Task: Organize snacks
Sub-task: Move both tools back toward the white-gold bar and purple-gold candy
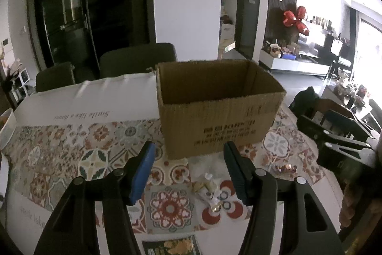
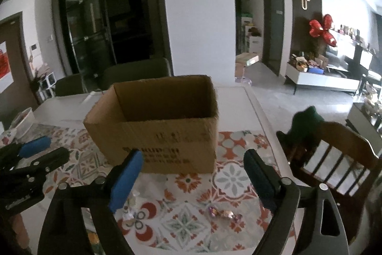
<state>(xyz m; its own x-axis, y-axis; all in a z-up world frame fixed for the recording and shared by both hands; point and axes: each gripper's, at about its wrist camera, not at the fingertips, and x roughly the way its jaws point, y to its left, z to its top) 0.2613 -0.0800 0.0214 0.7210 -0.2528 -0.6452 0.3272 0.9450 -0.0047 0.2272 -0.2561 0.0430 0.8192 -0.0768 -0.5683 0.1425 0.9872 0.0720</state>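
An open, empty-looking cardboard box point(image 1: 214, 109) stands on the patterned tablecloth point(image 1: 71, 147). My left gripper point(image 1: 189, 147) hangs open just in front of it, with nothing between its blue pads. Below the left gripper lie a few clear-wrapped sweets point(image 1: 210, 185), and a foil-wrapped sweet point(image 1: 284, 168) lies further right. In the right wrist view the box point(image 2: 162, 121) is ahead and slightly left. My right gripper point(image 2: 193, 155) stands wide open and empty above shiny foil sweets point(image 2: 224, 213). The clear-wrapped sweets point(image 2: 130, 209) show beside its left finger.
A dark printed snack packet point(image 1: 170, 244) lies at the near table edge. A white bowl point(image 2: 23, 118) stands at the far left. A wooden chair point(image 2: 334, 159) with a dark cloth on it stands off the table's right edge, and dark chairs point(image 1: 136, 59) stand behind.
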